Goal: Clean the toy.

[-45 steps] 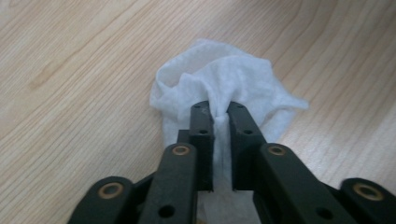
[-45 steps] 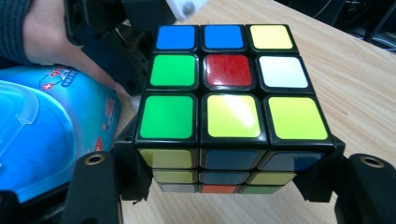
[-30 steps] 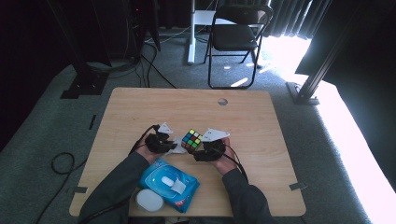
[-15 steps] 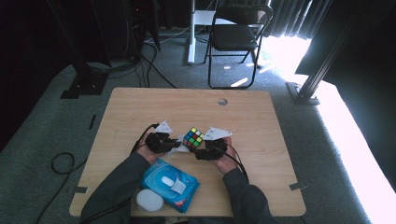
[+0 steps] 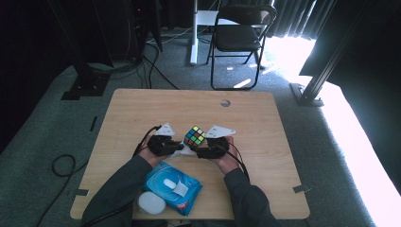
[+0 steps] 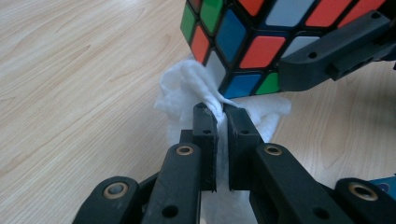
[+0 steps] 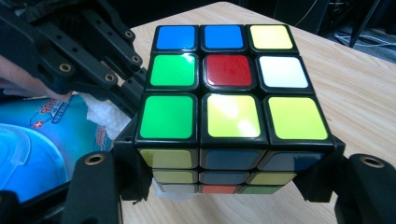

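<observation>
Your right gripper (image 7: 229, 186) is clamped on the puzzle cube (image 5: 194, 136), holding it above the middle of the table (image 5: 283, 142), toward its near edge. Your left gripper (image 6: 220, 114) has its jaws pinched nearly closed on a white wipe (image 6: 187, 86), pressed against the cube's lower corner.

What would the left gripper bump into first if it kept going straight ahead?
Most likely the puzzle cube. The left gripper, shut on a white wipe, points right at the cube's lower corner, which the right gripper holds. The wipe already looks pressed against it.
</observation>
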A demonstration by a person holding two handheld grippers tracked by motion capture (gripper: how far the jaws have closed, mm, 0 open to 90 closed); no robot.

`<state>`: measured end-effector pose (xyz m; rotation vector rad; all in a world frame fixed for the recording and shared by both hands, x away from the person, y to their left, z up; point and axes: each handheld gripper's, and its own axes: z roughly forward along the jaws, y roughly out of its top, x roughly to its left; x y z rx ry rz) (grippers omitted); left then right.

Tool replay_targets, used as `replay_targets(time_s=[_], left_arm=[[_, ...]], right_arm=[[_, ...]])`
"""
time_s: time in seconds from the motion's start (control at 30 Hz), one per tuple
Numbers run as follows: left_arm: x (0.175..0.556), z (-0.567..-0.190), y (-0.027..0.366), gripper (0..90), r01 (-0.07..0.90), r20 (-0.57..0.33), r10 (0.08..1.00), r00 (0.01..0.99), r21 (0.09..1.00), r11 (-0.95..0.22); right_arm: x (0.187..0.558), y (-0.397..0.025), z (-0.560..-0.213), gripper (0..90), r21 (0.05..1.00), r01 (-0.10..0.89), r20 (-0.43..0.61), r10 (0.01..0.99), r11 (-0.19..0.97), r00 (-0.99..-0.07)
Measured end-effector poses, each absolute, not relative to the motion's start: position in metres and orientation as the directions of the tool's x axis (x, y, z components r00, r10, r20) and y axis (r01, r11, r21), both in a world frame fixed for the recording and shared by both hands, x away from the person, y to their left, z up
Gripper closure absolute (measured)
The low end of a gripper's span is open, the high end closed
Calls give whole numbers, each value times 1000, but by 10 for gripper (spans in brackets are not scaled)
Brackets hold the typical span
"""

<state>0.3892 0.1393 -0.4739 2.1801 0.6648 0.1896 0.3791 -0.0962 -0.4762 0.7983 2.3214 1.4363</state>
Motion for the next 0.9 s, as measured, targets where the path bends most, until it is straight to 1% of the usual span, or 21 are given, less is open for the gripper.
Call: replay_targets(time_s=[0.17,0.4,0.67,0.9], left_arm=[[386,-472,136,847,377,-81,503,860,766,-521],[381,-471,130,847,347,-66,477,877,772,-532],[374,-469,120,846,307,-45,429,902,765,-566],[375,-470,121,845,313,-40,442,896,762,-567]], right_arm=[[382,-94,-473,342,891,308,55,595,332,-802],[384,-90,-469,342,894,305,54,595,329,-802],[386,-86,-465,342,900,302,61,594,316,-802],[386,-85,-467,342,898,308,65,596,315,-800]])
